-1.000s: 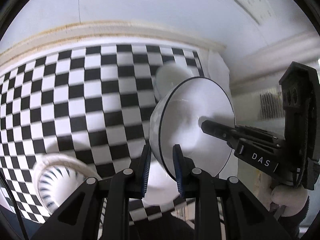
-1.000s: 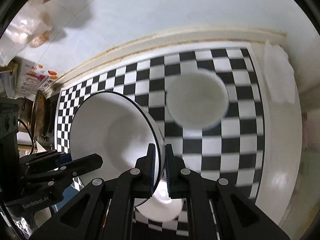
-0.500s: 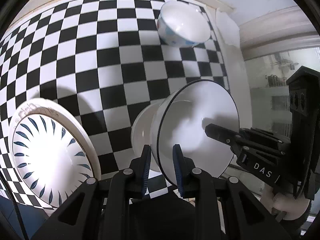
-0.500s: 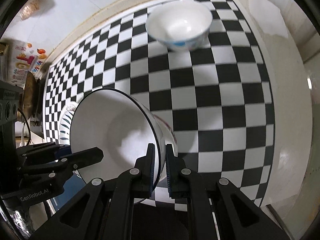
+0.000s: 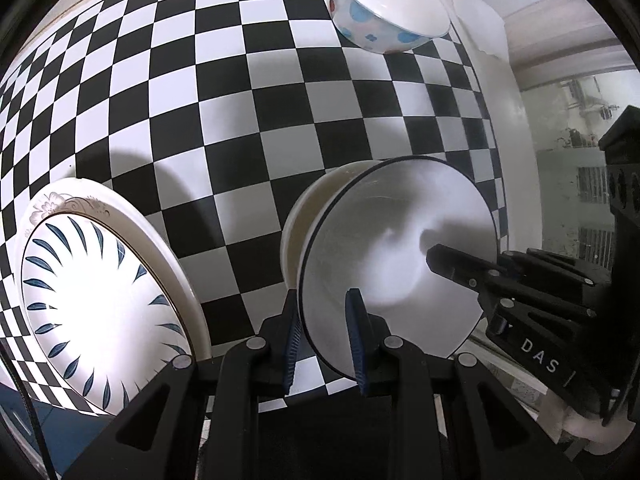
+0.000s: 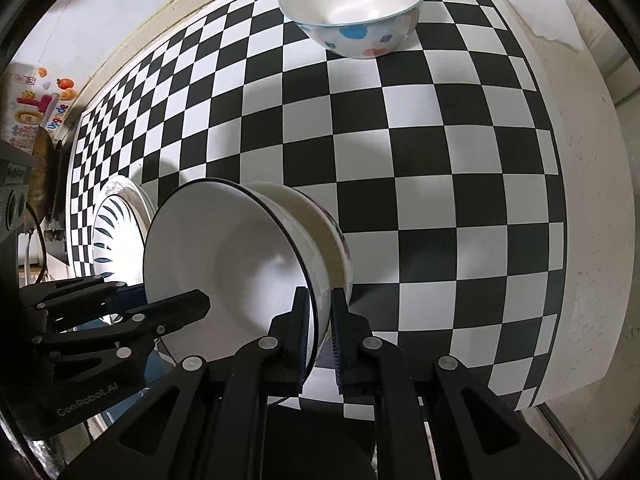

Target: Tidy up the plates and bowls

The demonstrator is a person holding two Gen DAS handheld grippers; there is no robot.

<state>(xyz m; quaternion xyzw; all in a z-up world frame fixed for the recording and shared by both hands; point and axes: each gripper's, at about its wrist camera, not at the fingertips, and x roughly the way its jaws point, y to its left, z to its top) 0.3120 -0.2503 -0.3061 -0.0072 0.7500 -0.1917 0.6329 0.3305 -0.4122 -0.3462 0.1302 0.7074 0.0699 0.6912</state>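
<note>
Left wrist view: the white bowl [image 5: 384, 264], pinched at opposite rims by the left tool [image 5: 325, 336] and right tool [image 6: 320, 336], now sits lower, over a cream bowl [image 5: 308, 220] on the checkered desk [image 5: 240, 120] (dotted bowl [image 5: 384, 12] nearer now).

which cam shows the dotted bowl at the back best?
Right wrist. The dotted bowl sits upright near the top of the frame, with its whole rim, its white inside and its blue and pink dots showing. In the left wrist view the same bowl is skewed at the fisheye edge, with less of its inside visible.
</note>
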